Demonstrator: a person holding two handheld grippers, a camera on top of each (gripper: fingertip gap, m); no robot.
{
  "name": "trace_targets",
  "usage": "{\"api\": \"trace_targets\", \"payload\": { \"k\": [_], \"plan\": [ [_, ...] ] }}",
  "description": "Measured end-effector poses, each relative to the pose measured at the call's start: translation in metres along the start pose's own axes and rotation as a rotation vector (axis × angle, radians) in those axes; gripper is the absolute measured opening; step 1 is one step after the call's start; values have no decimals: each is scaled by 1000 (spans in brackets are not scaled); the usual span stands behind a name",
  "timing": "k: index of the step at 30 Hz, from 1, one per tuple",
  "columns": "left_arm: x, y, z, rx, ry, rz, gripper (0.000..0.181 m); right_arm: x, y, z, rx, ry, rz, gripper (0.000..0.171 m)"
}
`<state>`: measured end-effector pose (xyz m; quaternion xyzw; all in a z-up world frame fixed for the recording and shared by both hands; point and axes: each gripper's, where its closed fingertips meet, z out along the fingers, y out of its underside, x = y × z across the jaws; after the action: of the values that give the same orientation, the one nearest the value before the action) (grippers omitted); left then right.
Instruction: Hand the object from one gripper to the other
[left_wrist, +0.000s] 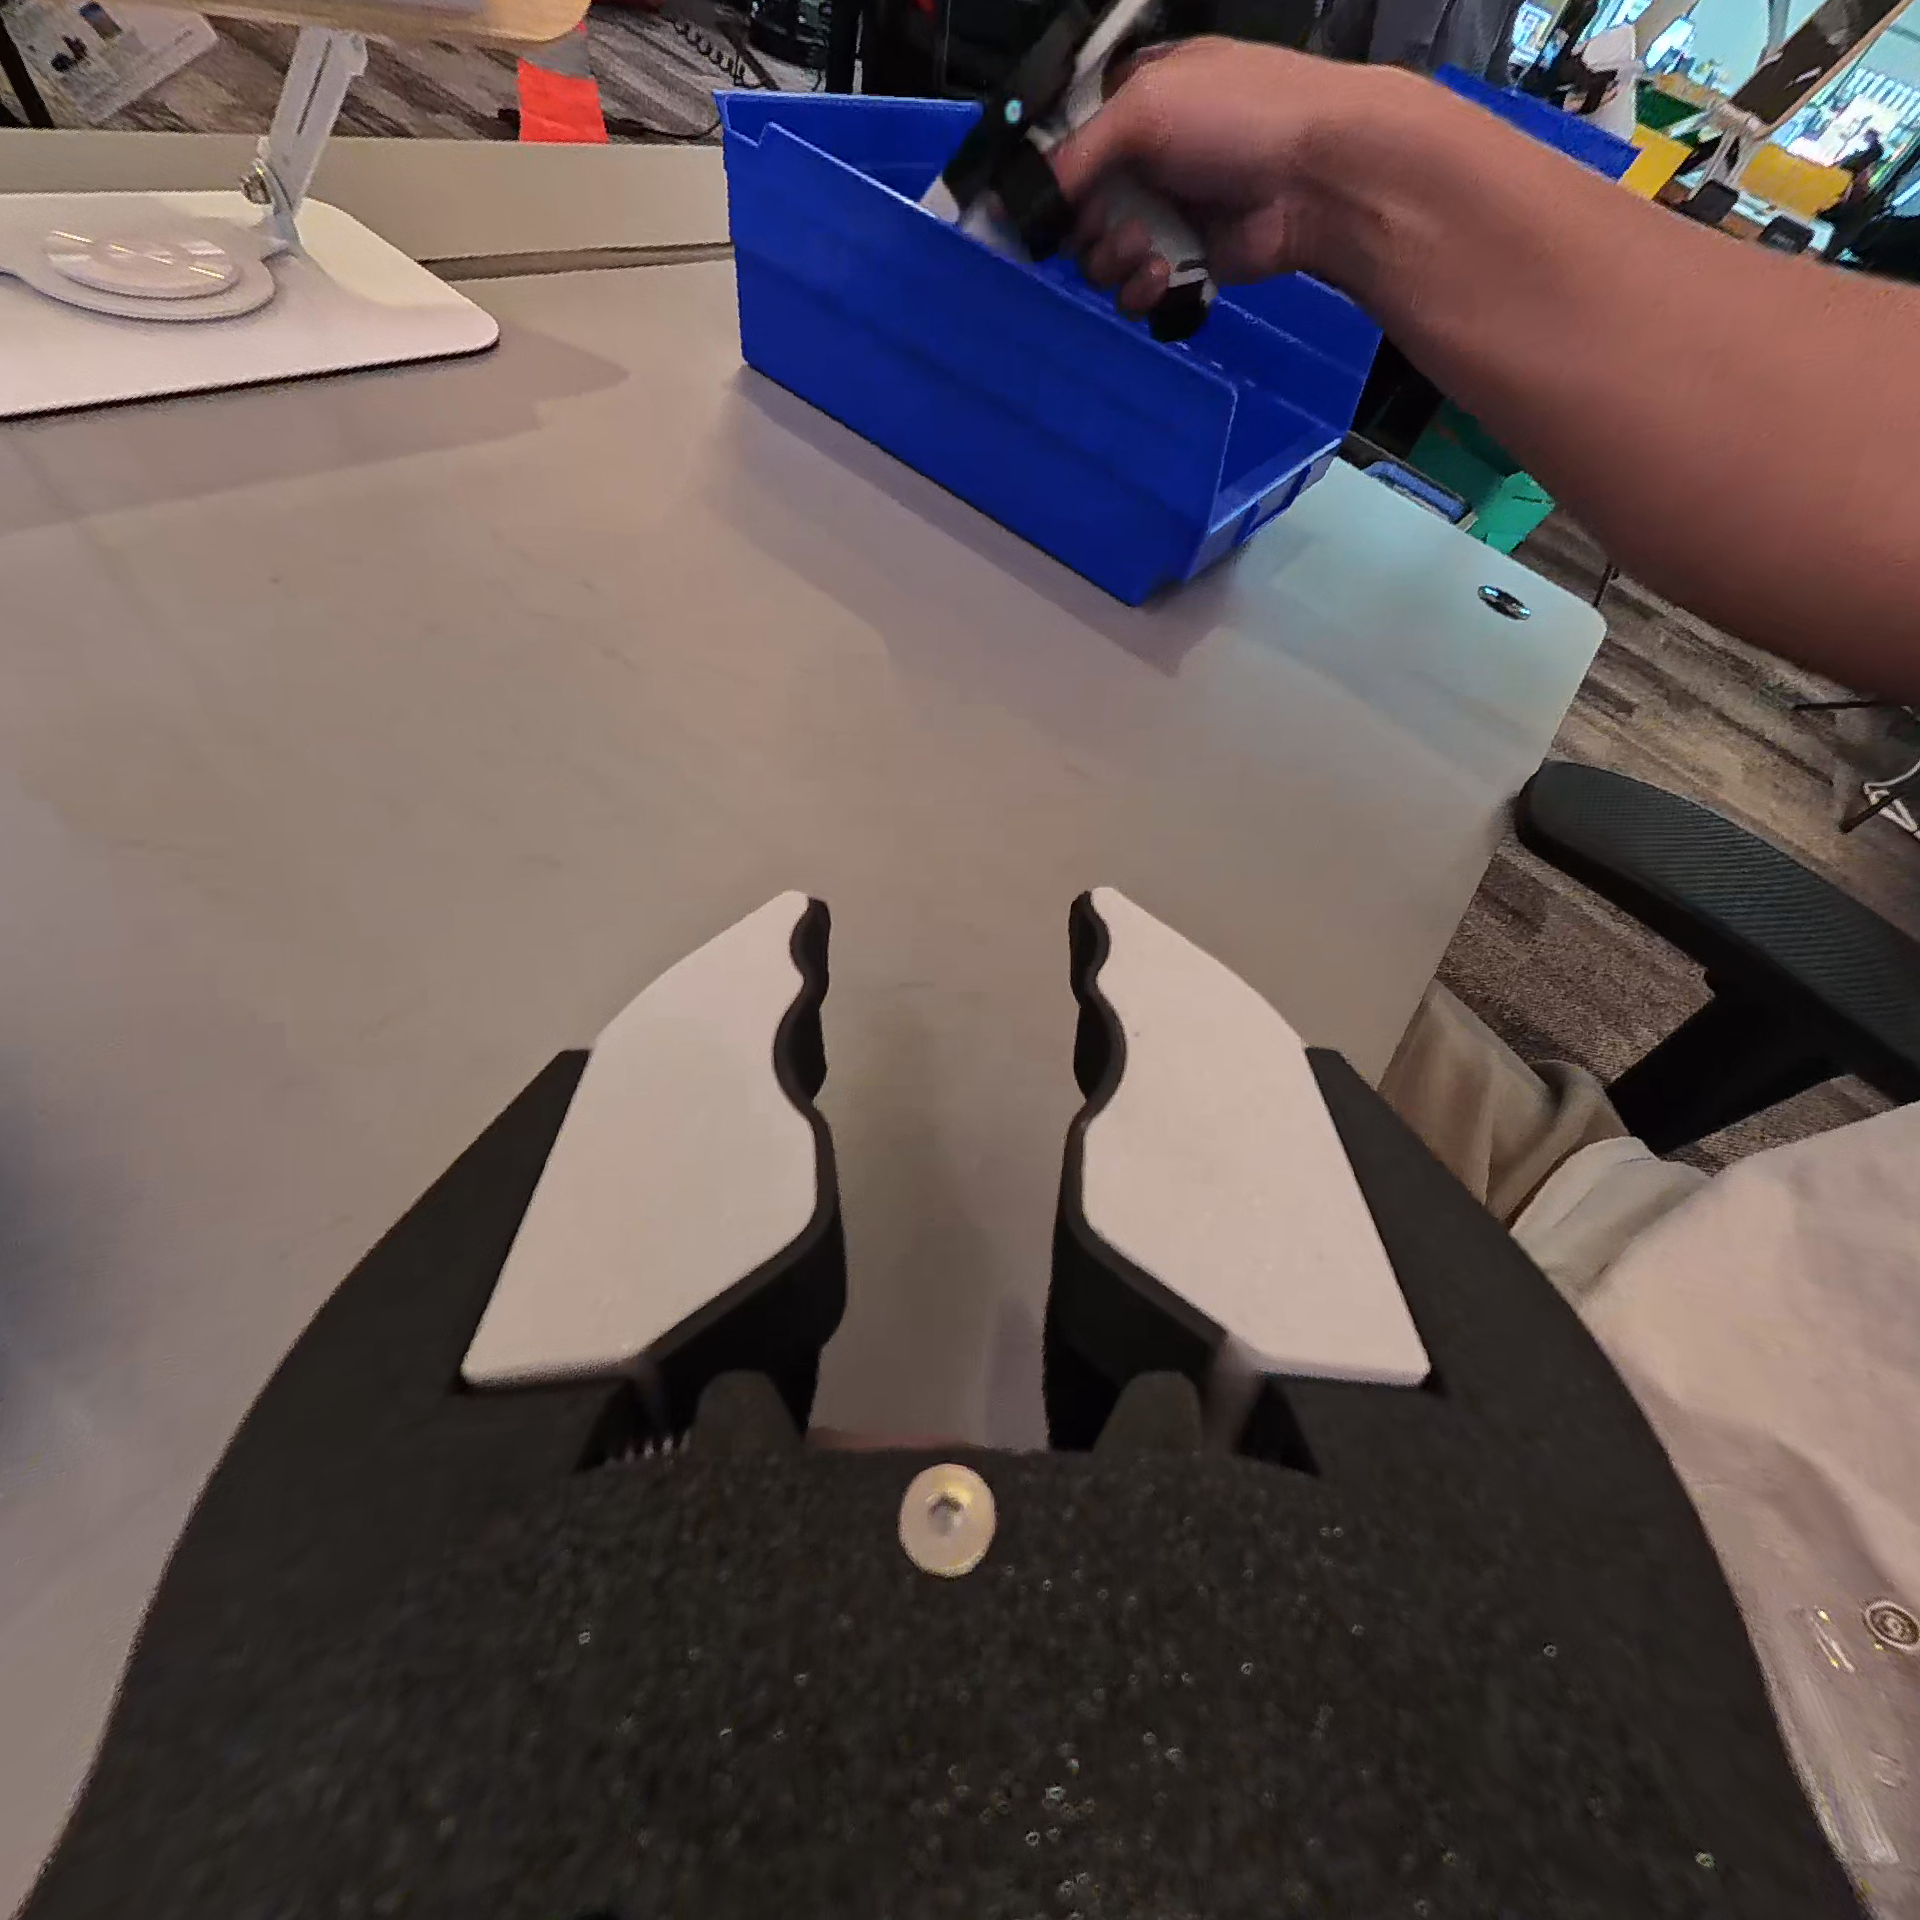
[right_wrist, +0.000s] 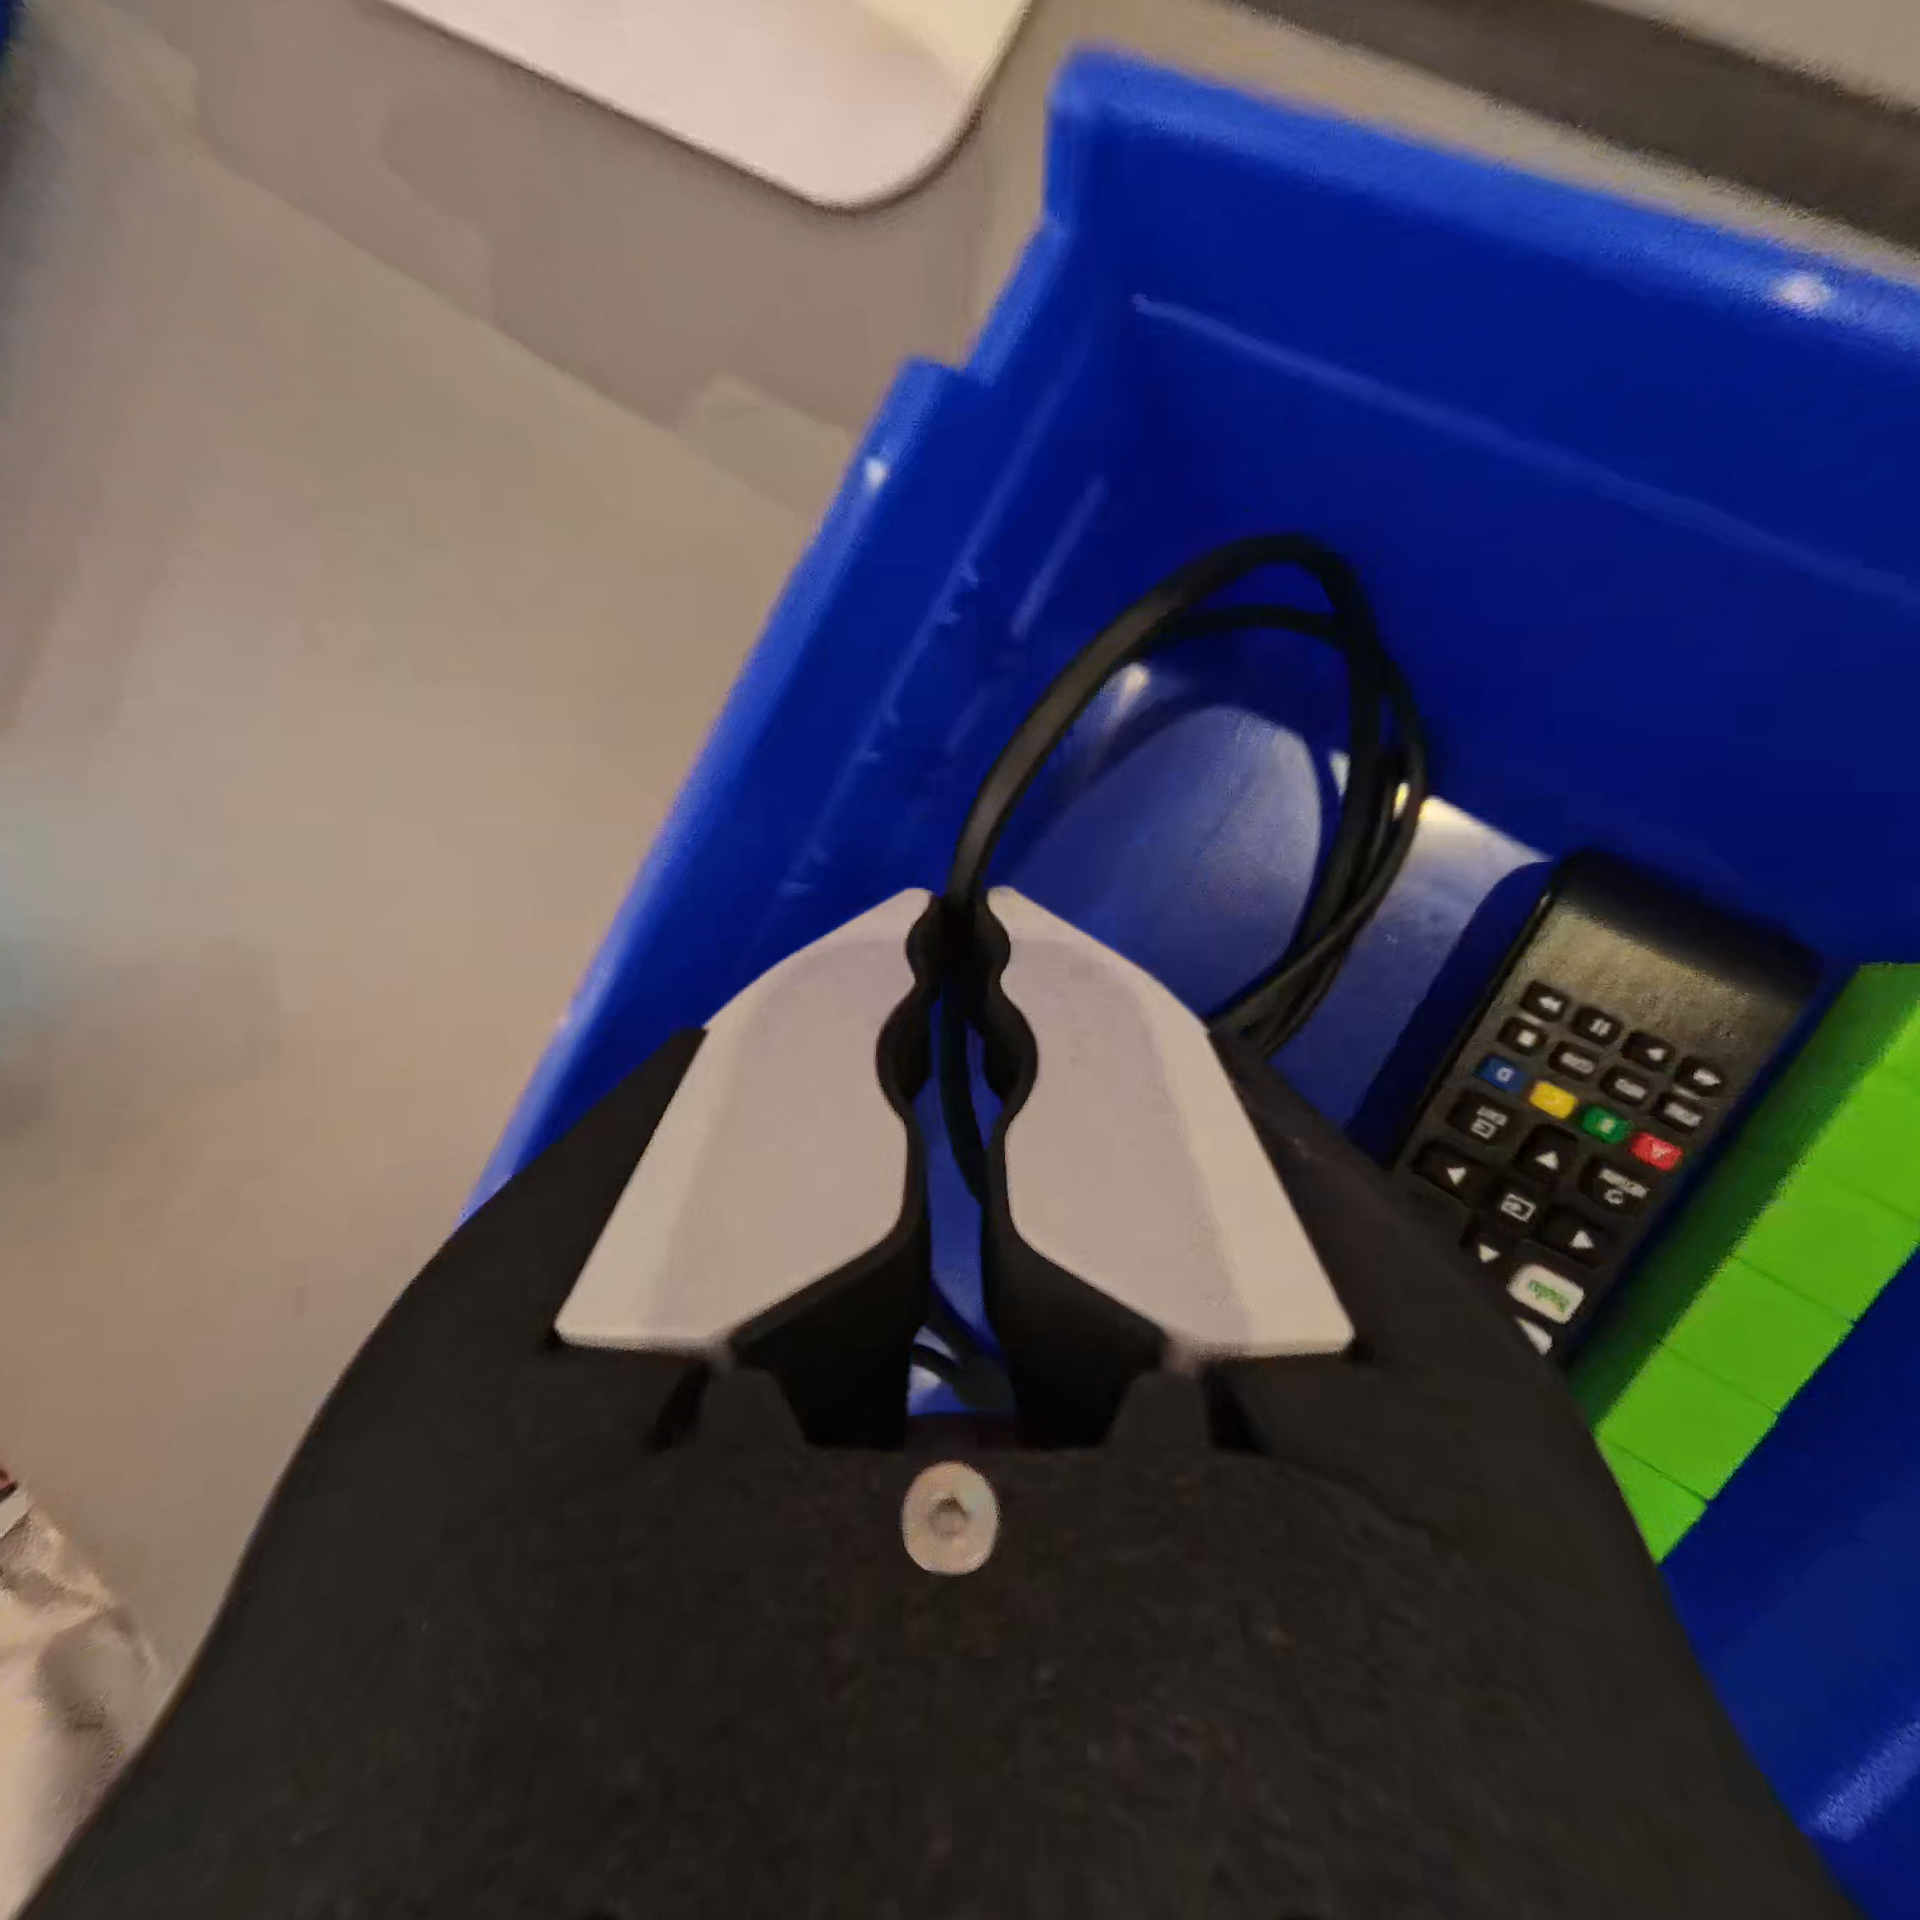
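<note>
Bright, even indoor light from overhead in both views. Left wrist view is sharp; soft shadows fall on the table (left_wrist: 623, 675) left of the bin (left_wrist: 997, 416), and wide-angle bending curves the table edges. Right wrist view is motion-blurred throughout, the bin (right_wrist: 1558, 436) rim smeared, the remote (right_wrist: 1590, 1091) buttons soft; glare spots on the bin's floor.
</note>
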<state>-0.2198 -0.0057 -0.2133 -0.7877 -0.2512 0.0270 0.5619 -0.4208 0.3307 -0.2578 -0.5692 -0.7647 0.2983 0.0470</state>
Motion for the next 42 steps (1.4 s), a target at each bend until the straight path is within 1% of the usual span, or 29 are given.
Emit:
{"api": "trace_targets", "payload": {
  "k": [2,5,7,9,11,13,15,17,19,20,22,24,26,28,29,31,33,34,36,39,42],
  "plan": [
    [-2,0,-1,1,-11,3,44,3,11,13,-77,-18,24,5],
    [-5,-2,-5,8,-27,11,45,5,15,18,-60,-1,16,6],
    [-8,-2,-8,10,-44,16,46,10,16,11,-12,21,24,19],
    [-10,-3,-11,15,-57,17,46,13,18,-4,58,47,26,23],
    [-11,-5,-13,21,-61,29,47,13,22,-26,129,73,8,35],
    [-13,-7,-14,27,-73,50,50,5,30,-50,178,98,-15,45],
    [-14,-7,-13,24,-81,61,52,-8,34,-78,263,157,-37,51],
    [-13,-6,-11,23,-72,64,56,-37,32,-105,402,188,-53,54],
    [-12,-5,-9,22,-63,66,58,-91,32,-119,550,140,-97,54],
    [-11,-5,-9,21,-57,69,58,-121,34,-118,605,100,-142,55],
    [-11,-3,-7,16,-58,78,59,-178,47,-102,660,22,-230,52],
    [-13,-1,-6,13,-64,83,60,-231,67,-72,670,-120,-292,49],
    [-14,1,-6,15,-59,83,61,-264,85,-40,670,-205,-345,47],
    [-18,1,-7,15,-64,73,62,-273,101,-12,611,-193,-380,47],
    [-21,1,-8,14,-72,63,62,-277,105,-8,583,-200,-395,48],
    [-29,-1,-12,23,-83,26,58,-279,104,-10,626,-198,-431,44],
    [-40,-9,-17,61,-112,-40,43,-274,101,-12,641,-185,-420,42],
    [-49,-11,-20,77,-143,-85,41,-273,100,-13,638,-196,-404,43],
    [-55,-14,-24,100,-121,-142,41,-273,100,-14,632,-217,-377,43],
    [-65,-20,-31,149,-102,-217,41,-268,104,-15,627,-185,-397,43],
    [-76,-26,-42,178,-110,-213,41,-266,107,-14,615,-142,-448,43]
  ]
}}
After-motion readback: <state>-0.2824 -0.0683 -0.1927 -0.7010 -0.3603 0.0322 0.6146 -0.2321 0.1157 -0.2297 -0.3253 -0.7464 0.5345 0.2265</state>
